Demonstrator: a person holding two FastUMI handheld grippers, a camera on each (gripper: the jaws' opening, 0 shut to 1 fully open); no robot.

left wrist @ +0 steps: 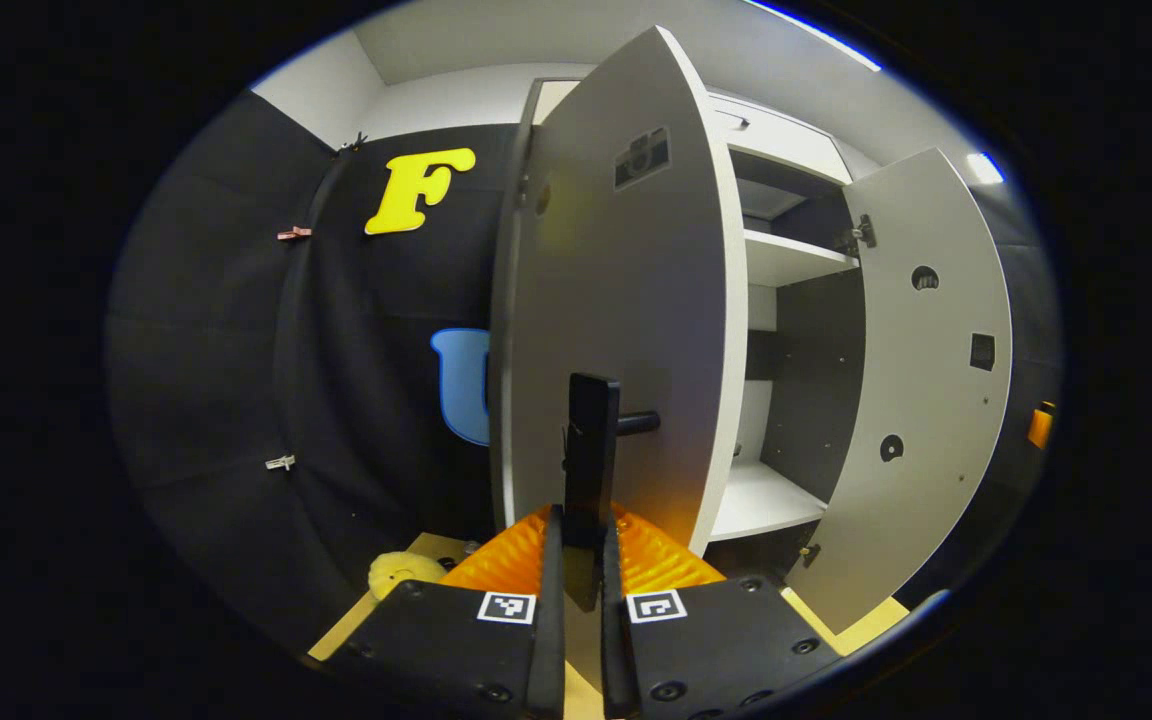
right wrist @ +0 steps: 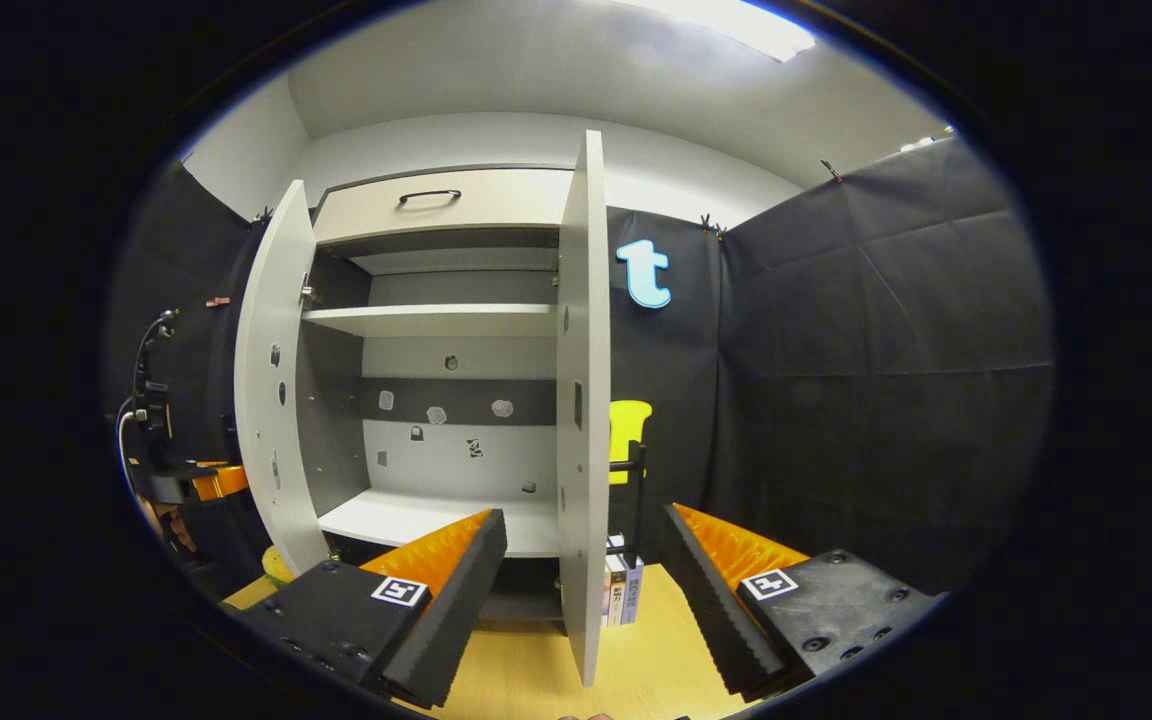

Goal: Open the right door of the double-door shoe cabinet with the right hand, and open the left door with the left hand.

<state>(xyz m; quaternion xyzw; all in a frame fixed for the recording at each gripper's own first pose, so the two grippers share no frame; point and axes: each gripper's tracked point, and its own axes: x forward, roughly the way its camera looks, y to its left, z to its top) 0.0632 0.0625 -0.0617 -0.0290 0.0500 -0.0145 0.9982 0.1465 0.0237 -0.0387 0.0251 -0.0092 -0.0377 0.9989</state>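
Your left tongs (left wrist: 581, 600) point straight at the left door (left wrist: 616, 330) of the shoe cabinet (left wrist: 786, 260), level and square to its outer face. Both fingers are pressed together on the dark vertical bar handle (left wrist: 591, 460) of that door, so the tongs are clamped on it. The door stands swung wide out from the cabinet, its free edge toward you, and the handle rises directly up from between the fingers.

Your right tongs (right wrist: 581, 580) are spread wide apart and hold nothing. They face the cabinet front from a little way back, tilted slightly so the fingers (right wrist: 456, 590) splay to either side. The right door (right wrist: 584, 400) stands edge-on between the two fingers, fully swung out, without either finger touching it. Its thin black handle (right wrist: 636, 490) shows on the far side of the door edge.

From the left gripper view you see the right door (left wrist: 921, 390) from its inner side, with hinge holes, and the white shelves (left wrist: 791, 255) behind. From the right gripper view you get the whole open interior: upper shelf (right wrist: 431, 318), bottom shelf (right wrist: 416, 515), the drawer (right wrist: 441, 205) with a curved pull above, and the left door (right wrist: 271, 380). There you also see the left tongs (right wrist: 191, 480) far off beside that door, some upright books (right wrist: 621, 590) on the wooden tabletop (right wrist: 536, 670) beside the right door, and something yellow (right wrist: 276, 565) at the left door's foot.
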